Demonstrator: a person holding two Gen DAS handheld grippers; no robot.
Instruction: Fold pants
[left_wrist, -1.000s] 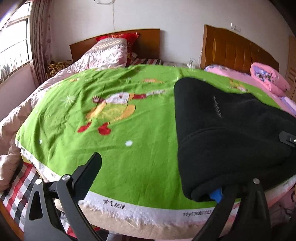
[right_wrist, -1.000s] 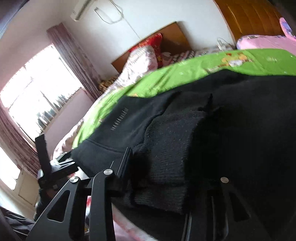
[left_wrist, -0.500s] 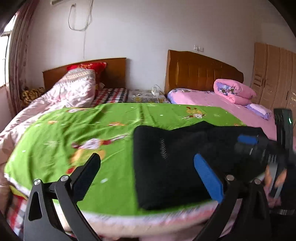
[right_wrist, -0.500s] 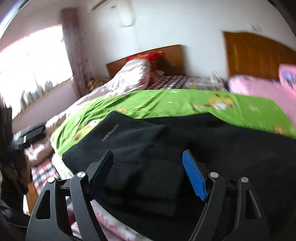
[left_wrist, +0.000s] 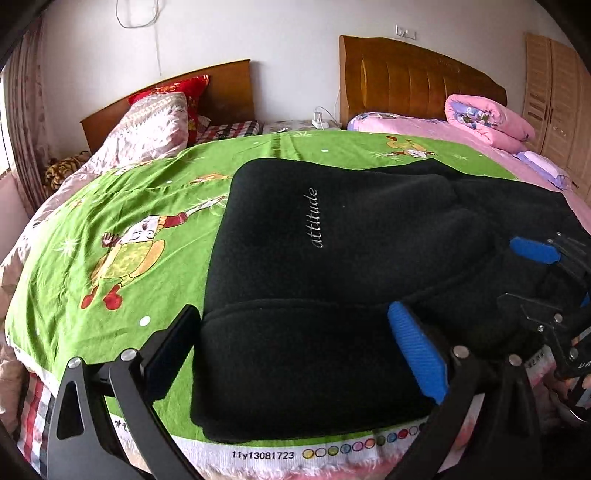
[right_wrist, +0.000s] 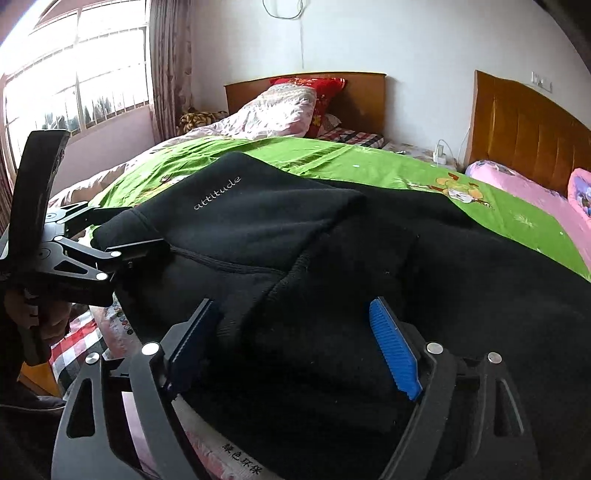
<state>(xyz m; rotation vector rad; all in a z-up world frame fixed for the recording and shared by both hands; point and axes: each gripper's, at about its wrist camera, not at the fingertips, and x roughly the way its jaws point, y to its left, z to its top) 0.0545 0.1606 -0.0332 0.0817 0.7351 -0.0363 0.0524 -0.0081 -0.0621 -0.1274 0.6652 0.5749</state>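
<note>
Black fleece pants (left_wrist: 332, 236) marked "attitude" lie folded on the green cartoon sheet (left_wrist: 122, 229) near the bed's front edge; they also show in the right wrist view (right_wrist: 295, 236). My left gripper (left_wrist: 295, 343) is open, its jaws straddling the near cuff end of the pants without gripping. My right gripper (right_wrist: 295, 339) is open too, its jaws either side of a thick black fold. The right gripper also shows at the right edge of the left wrist view (left_wrist: 546, 280), and the left gripper at the left of the right wrist view (right_wrist: 110, 243).
Two wooden headboards (left_wrist: 413, 77) stand at the wall. A pink rolled quilt (left_wrist: 487, 118) lies on the right bed, and red and patterned pillows (left_wrist: 155, 118) at the back left. A window with curtains (right_wrist: 77, 74) is at the left, a wardrobe (left_wrist: 554, 92) at the right.
Both grippers were shut on the pants' edge one second ago. They have since opened and pulled back a little, and the pants now lie flat on the sheet.
</note>
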